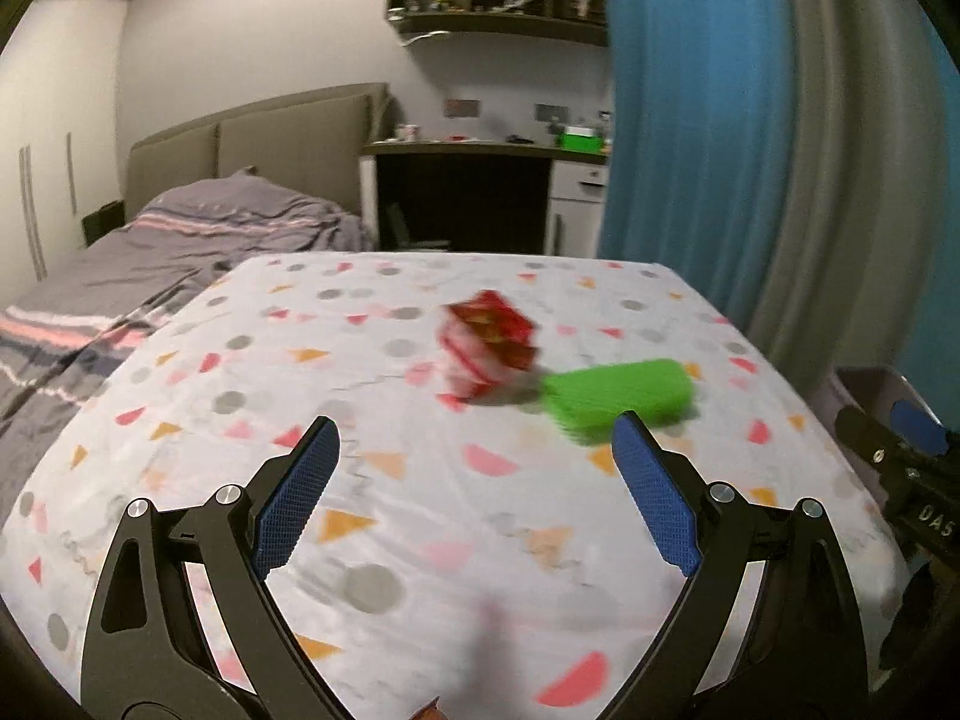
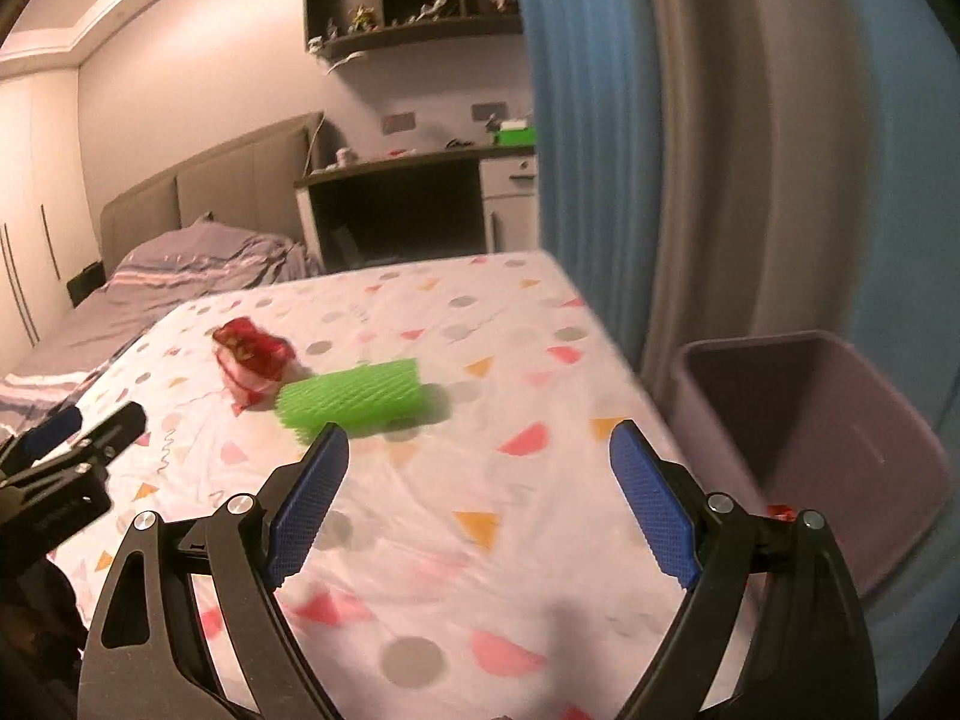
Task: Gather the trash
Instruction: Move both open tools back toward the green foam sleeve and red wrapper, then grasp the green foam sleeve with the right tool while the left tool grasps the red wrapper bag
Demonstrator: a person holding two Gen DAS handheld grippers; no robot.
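Observation:
A crumpled red and white wrapper [image 1: 487,345] [image 2: 255,360] lies on the patterned table cloth [image 1: 420,510] [image 2: 480,480]. A green foam net sleeve [image 1: 621,396] [image 2: 357,399] lies just right of it, touching or nearly so. My left gripper [image 1: 474,438] is open and empty, short of both pieces. My right gripper [image 2: 477,444] is open and empty, with its left fingertip close to the green sleeve. A purple bin [image 2: 822,438] stands right of the table, with a small red scrap inside.
A bed [image 1: 150,264] with a grey striped cover lies left of the table. A desk [image 1: 480,180] and wall shelves stand at the back. Blue and grey curtains [image 1: 750,150] hang on the right. The bin's corner [image 1: 870,384] shows at the table's right edge.

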